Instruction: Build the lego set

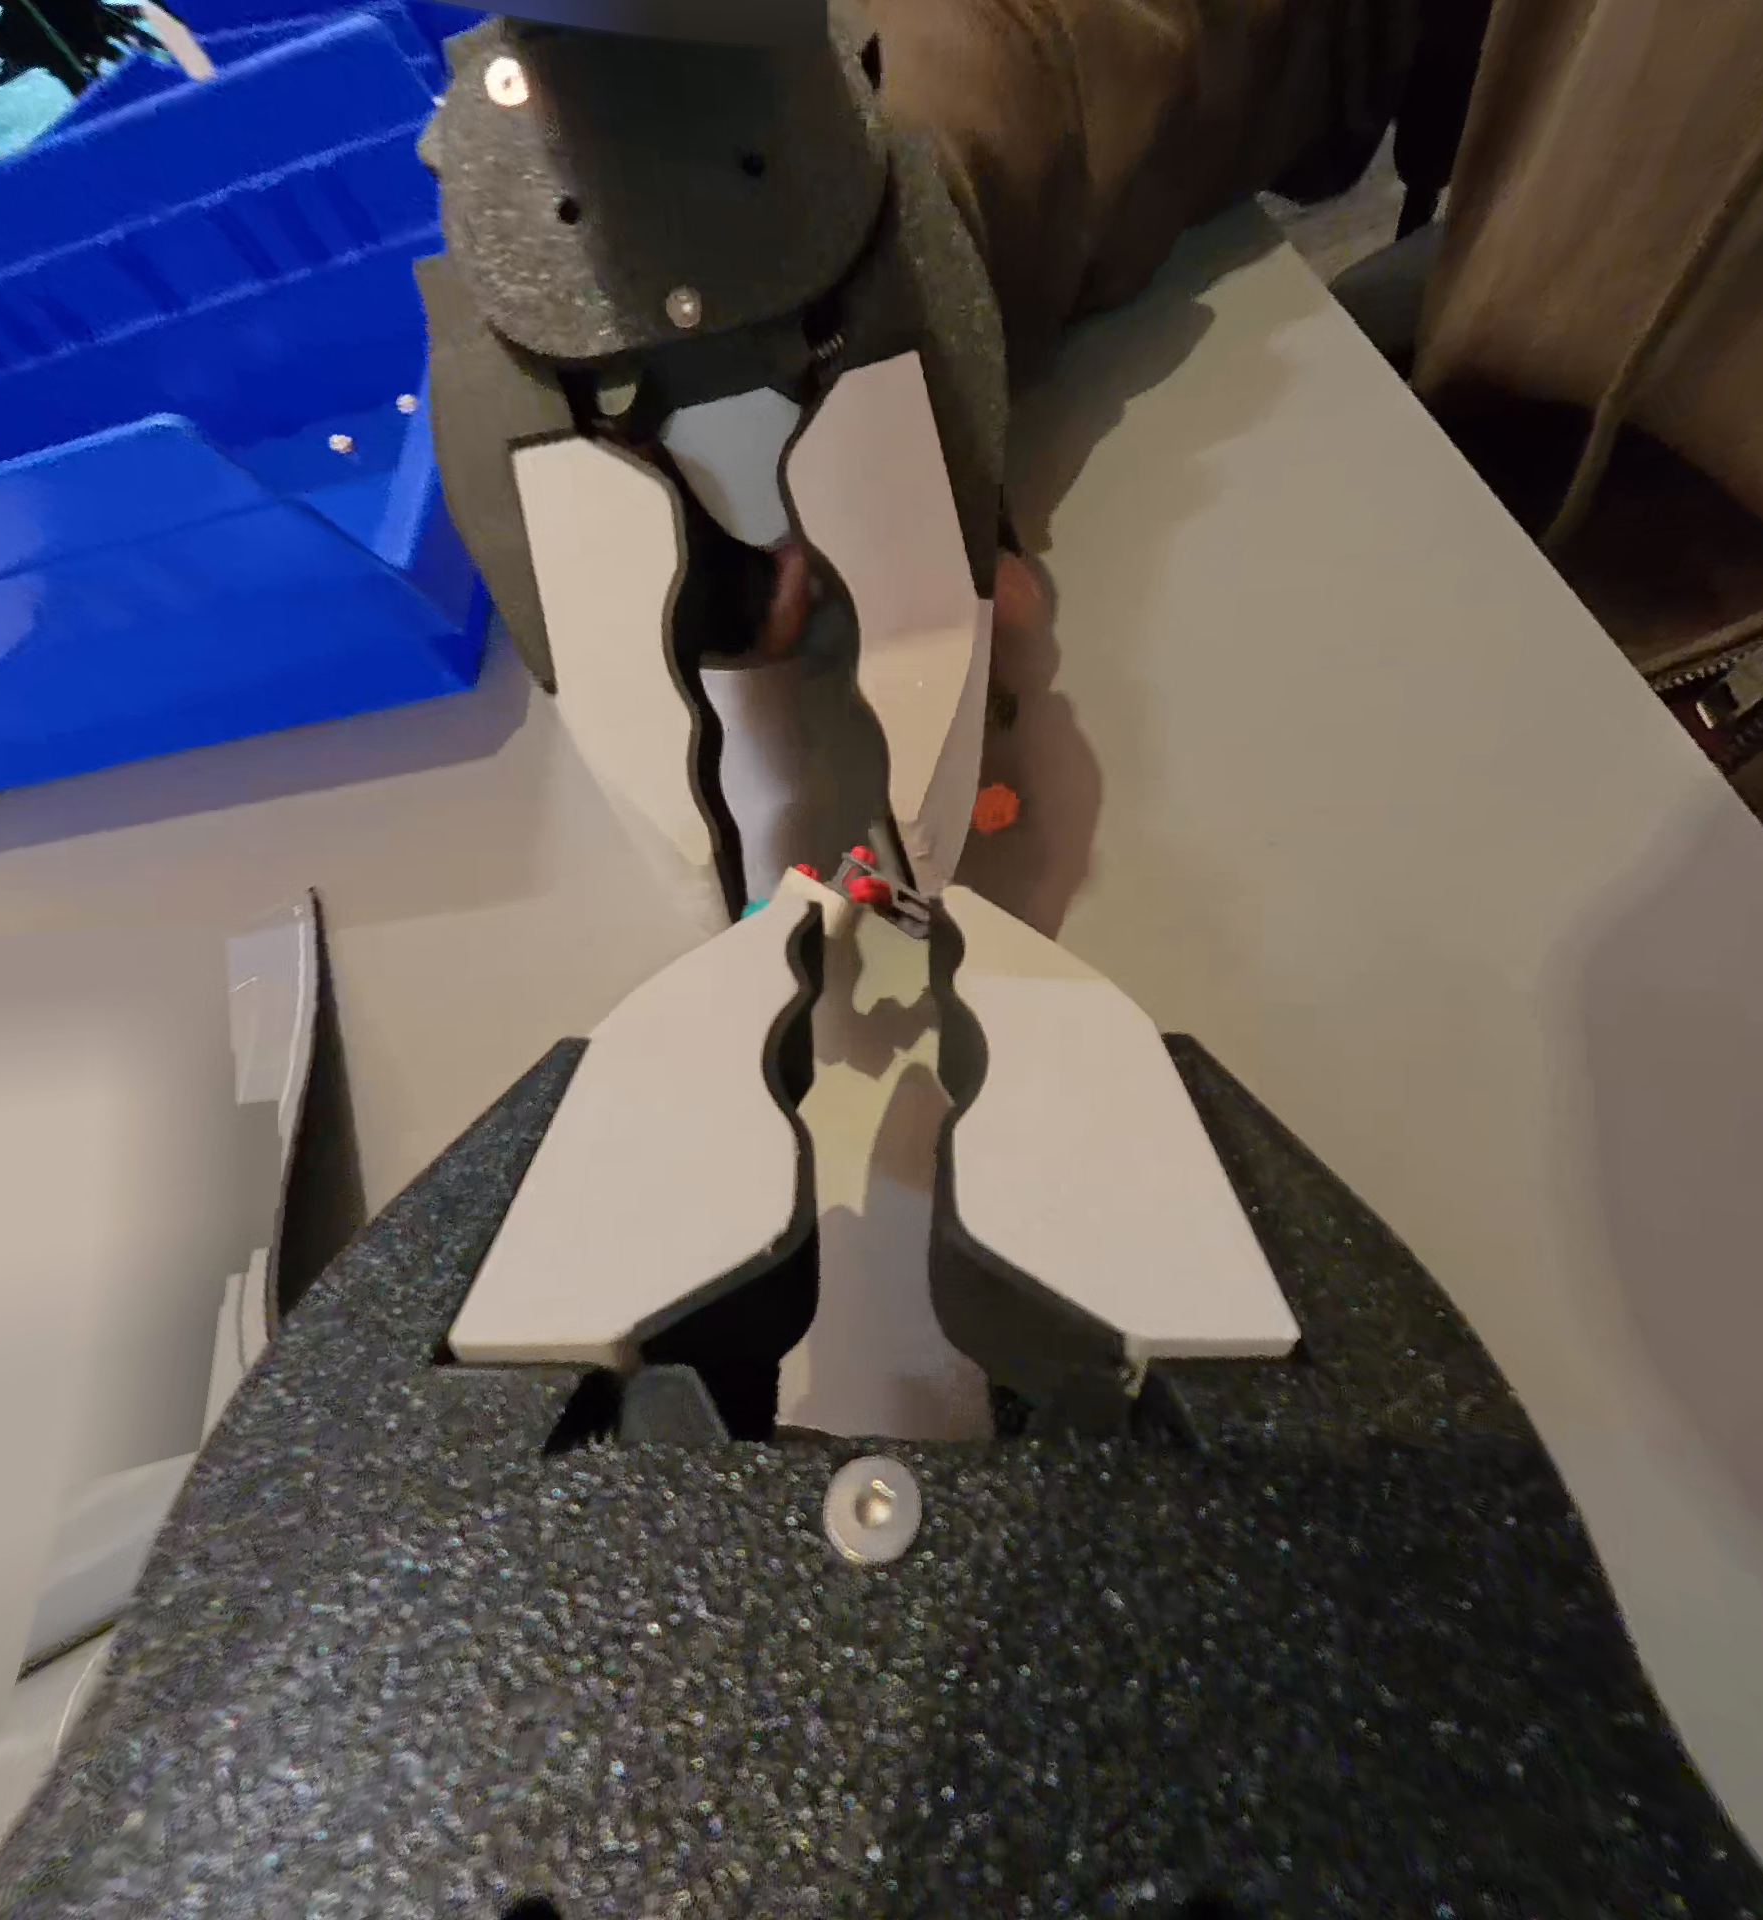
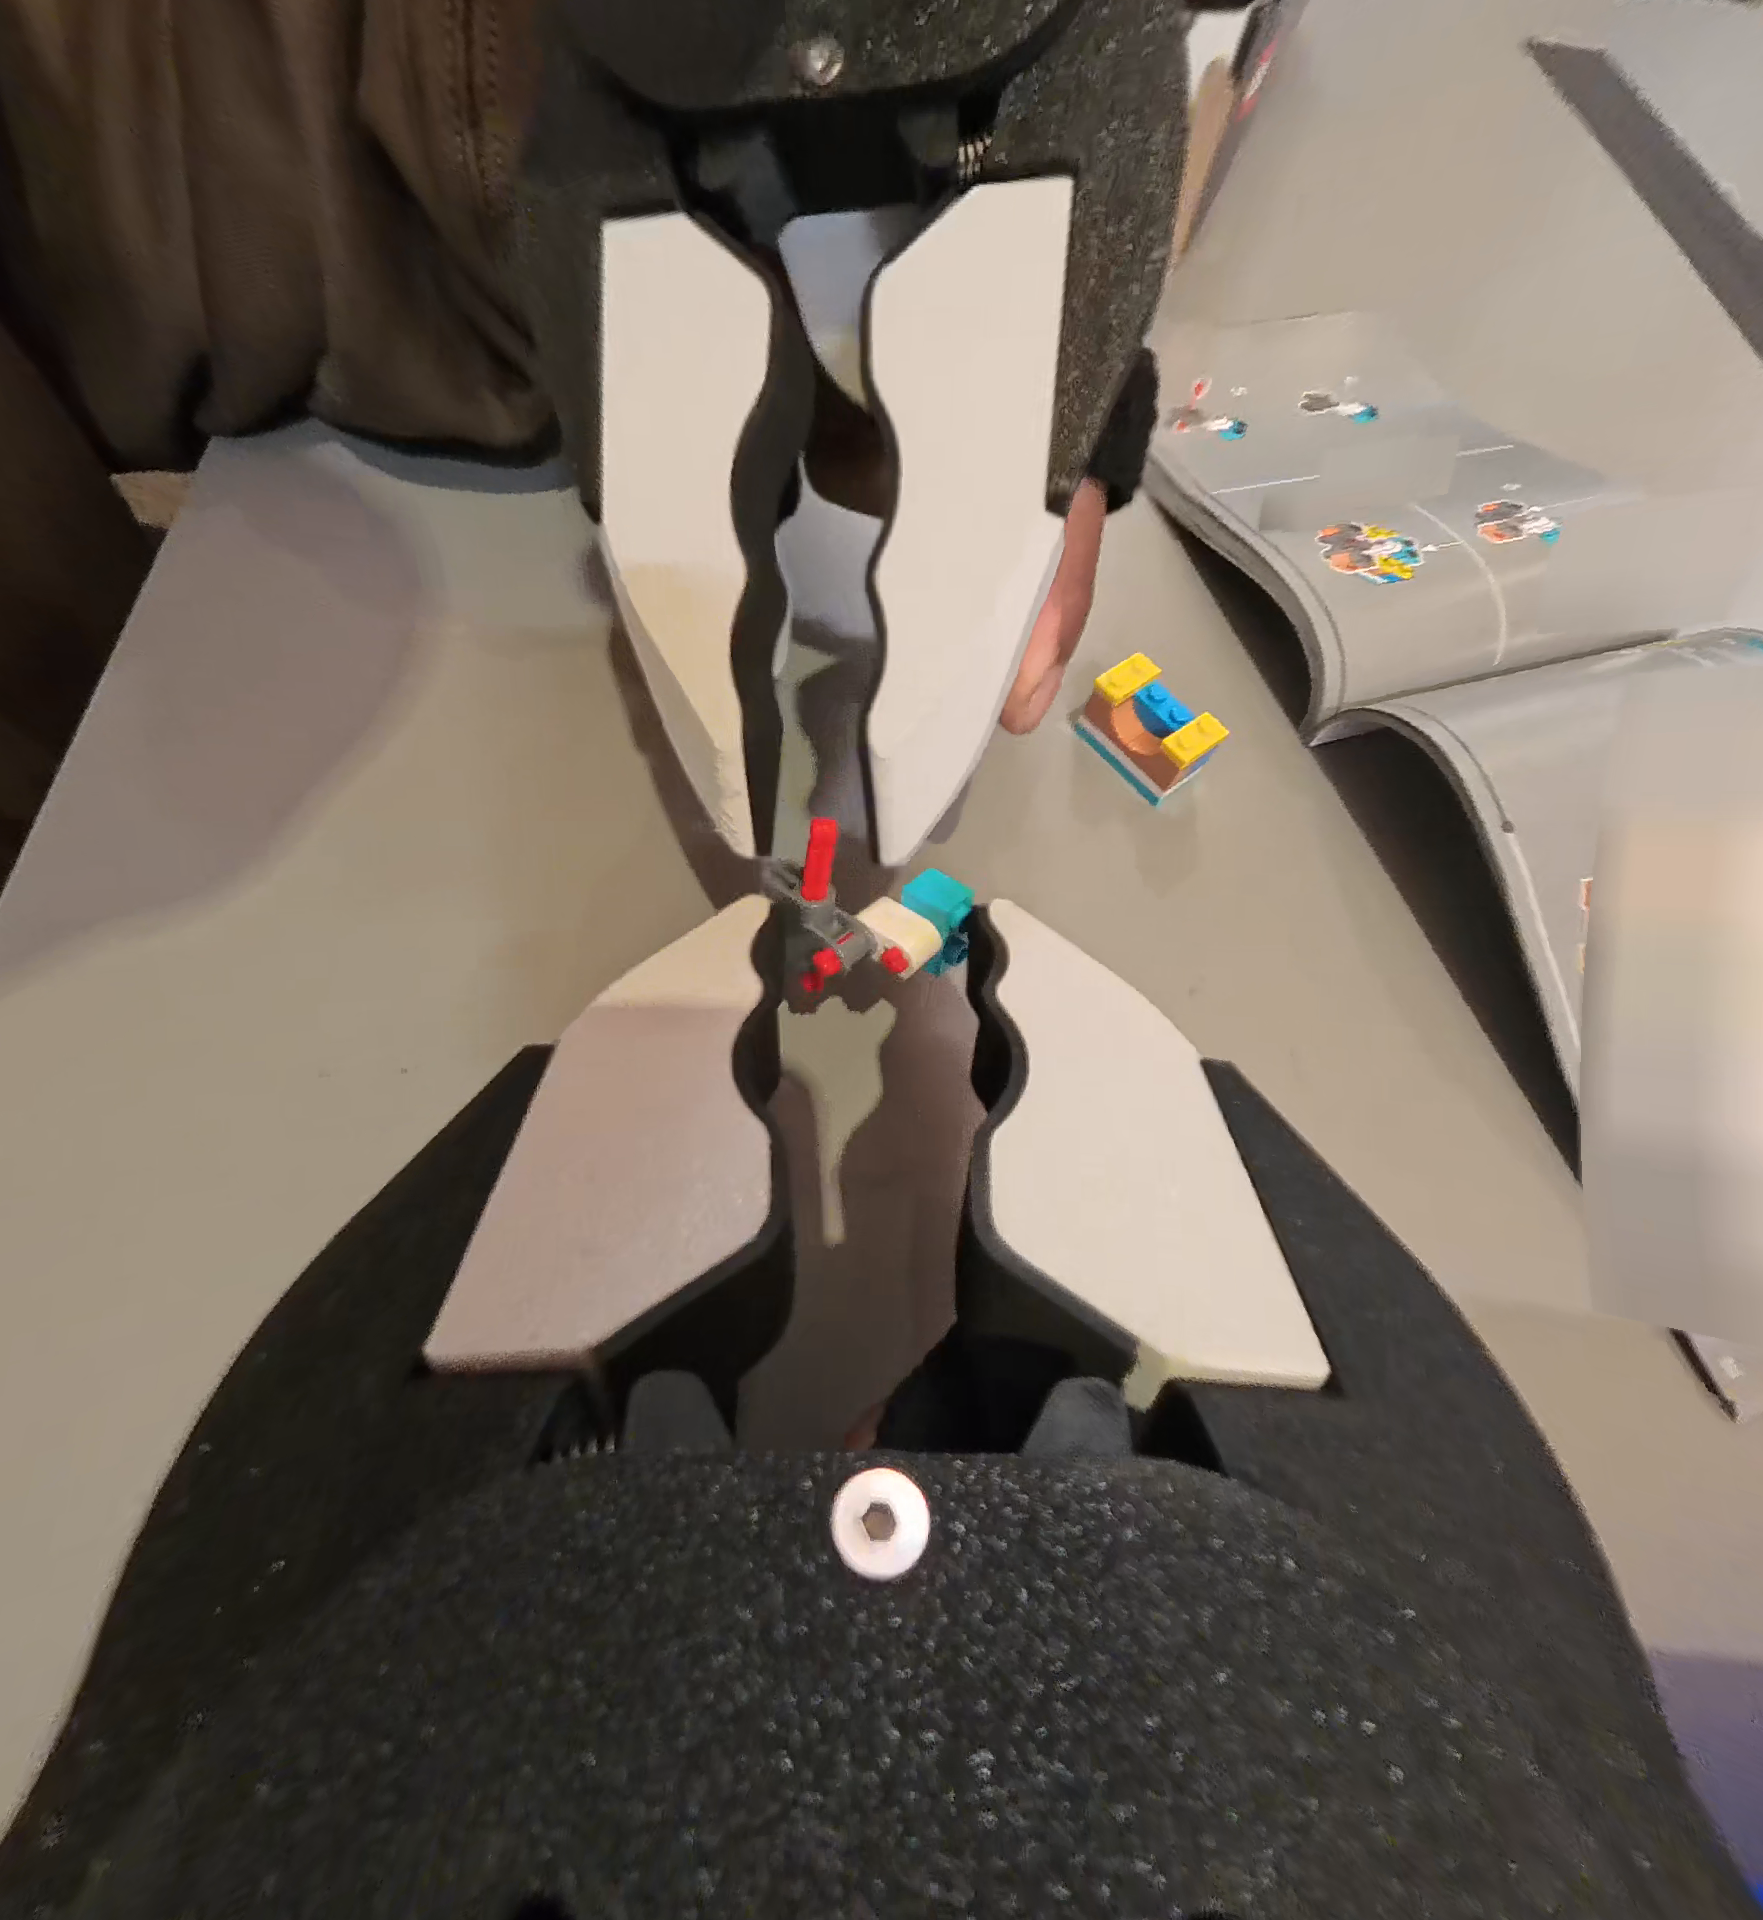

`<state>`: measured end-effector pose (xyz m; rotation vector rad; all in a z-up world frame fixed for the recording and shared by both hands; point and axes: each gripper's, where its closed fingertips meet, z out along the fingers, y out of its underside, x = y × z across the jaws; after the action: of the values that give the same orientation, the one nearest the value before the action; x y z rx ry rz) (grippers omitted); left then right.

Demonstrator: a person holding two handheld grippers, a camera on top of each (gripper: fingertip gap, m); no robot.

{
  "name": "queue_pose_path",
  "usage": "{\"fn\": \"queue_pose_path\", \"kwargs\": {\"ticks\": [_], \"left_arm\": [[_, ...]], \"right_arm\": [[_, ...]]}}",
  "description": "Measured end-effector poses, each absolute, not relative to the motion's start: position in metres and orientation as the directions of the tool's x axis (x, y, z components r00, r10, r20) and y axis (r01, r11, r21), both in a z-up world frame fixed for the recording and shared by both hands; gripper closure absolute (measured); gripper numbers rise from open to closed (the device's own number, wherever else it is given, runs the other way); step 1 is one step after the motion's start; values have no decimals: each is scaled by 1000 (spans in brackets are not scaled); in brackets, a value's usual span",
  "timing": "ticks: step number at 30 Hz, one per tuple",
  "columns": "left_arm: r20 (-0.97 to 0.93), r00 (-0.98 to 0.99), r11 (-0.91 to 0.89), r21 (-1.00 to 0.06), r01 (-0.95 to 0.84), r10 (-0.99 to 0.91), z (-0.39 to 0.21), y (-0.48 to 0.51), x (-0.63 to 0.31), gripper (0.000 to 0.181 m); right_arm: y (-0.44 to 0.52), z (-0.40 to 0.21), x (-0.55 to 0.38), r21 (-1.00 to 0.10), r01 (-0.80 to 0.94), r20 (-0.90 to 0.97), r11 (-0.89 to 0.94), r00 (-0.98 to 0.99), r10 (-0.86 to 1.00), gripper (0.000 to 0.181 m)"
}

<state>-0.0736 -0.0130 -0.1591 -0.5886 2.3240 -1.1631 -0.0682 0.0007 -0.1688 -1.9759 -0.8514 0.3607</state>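
A small lego assembly (image 2: 892, 935) of a white block, a teal brick (image 2: 934, 899) and a grey part with red pins (image 2: 820, 852) is held above the white table (image 2: 337, 727). My right gripper (image 2: 872, 914) is shut on it, one finger on the grey end and one on the teal end. My left gripper (image 2: 827, 857) comes in from the opposite side, tip to tip, and is shut on the grey and red part (image 1: 866, 883). In the left wrist view my left gripper (image 1: 882, 909) faces the right gripper (image 1: 835, 888). The block is mostly hidden there.
A finished sub-build (image 2: 1152, 727) of yellow, blue and orange bricks sits on the table to the right. An open instruction booklet (image 2: 1428, 520) lies beyond it. A small orange piece (image 1: 996, 808) lies by the right gripper. Blue bins (image 1: 181, 468) stand at the left, and a person in a brown jacket (image 1: 1583, 312) is close behind. My left and right fingertips are right by each other.
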Motion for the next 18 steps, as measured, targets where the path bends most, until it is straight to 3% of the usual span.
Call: {"fn": "queue_pose_path", "kwargs": {"ticks": [7,13,18], "left_arm": [[-78,-665,294,-930,-219,-743,-129,5,-49,159],[37,-608,130,-965,-228,-793,-118,8,-36,168],[28,-583,118,-970,-212,-812,-116,11,-33,169]], "right_arm": [[19,-131,-38,-938,257,100,-234,844,527,148],[23,-117,-27,-956,233,137,-176,890,435,148],[25,-108,-20,-976,143,68,-162,915,398,148]]}}
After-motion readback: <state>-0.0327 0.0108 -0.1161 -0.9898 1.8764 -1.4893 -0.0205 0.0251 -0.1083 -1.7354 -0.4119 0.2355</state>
